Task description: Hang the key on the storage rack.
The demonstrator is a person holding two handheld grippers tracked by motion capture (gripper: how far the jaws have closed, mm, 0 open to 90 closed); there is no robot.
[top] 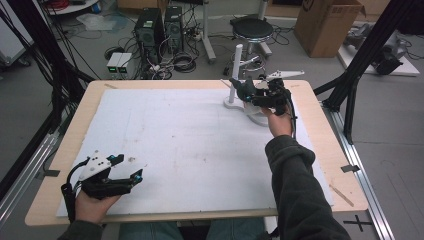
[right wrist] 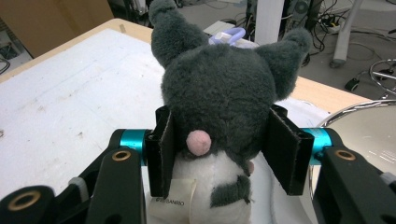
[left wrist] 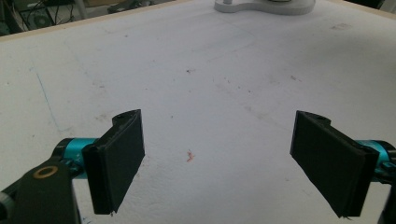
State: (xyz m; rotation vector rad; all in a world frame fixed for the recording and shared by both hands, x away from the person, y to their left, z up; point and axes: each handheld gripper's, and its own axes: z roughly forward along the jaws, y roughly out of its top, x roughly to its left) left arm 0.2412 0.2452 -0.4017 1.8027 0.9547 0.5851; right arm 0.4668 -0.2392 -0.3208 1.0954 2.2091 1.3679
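A white sheet [top: 180, 135] covers the wooden table [top: 75, 130], with computer towers [top: 160, 27], a stool [top: 252, 30] and a cardboard box [top: 325, 25] on the floor beyond. The left gripper [top: 127, 167] rests near the front left corner, jaws spread wide over bare sheet. At the far right, the right gripper [right wrist: 224, 149] is clamped on a dark grey plush toy [right wrist: 219, 88], its jaws pressing both sides. Just beside it sit a white stand [top: 235, 102] and what looks like a metal bowl [right wrist: 364, 130], partly cut off.
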